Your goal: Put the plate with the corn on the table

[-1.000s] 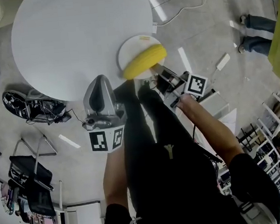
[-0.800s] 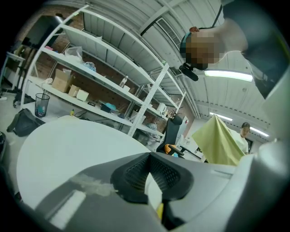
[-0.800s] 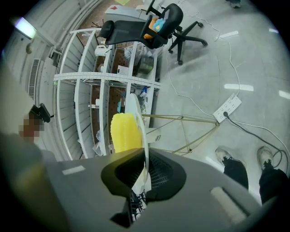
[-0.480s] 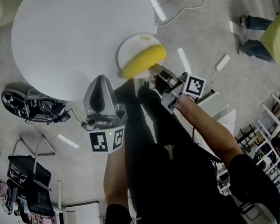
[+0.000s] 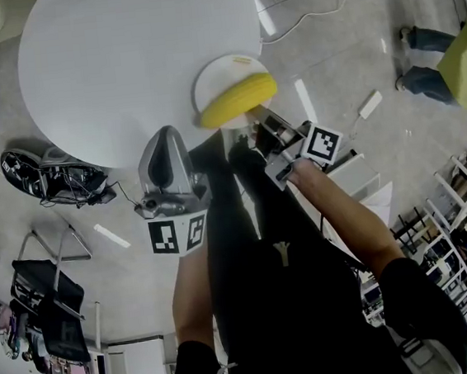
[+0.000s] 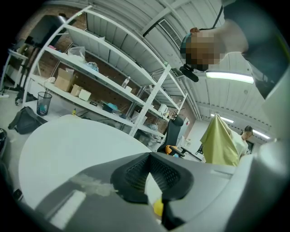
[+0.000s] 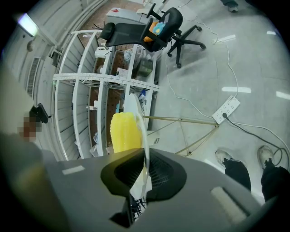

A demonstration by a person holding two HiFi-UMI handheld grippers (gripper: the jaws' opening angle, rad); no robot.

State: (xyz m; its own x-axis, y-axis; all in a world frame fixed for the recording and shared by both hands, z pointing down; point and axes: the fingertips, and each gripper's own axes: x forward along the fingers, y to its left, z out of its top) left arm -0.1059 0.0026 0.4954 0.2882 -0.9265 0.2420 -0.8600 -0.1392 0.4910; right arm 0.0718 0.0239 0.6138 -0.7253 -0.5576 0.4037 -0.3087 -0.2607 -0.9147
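A white plate carrying a yellow corn cob hangs over the near right rim of the round white table. Whether it rests on the tabletop I cannot tell. My right gripper is shut on the plate's near edge. In the right gripper view the plate appears edge-on between the pads, with the corn beyond them. My left gripper is held beside the table's edge, shut and empty. Its view looks across the table, and a bit of corn shows through the slit.
Bags and shoes lie on the floor left of the table. A power strip and cables run on the floor at right, near a person's legs. White shelving stands at the lower right. An office chair sits further off.
The plate with the corn has edged very slightly toward the table. Both grippers keep their places and their grip is unchanged.
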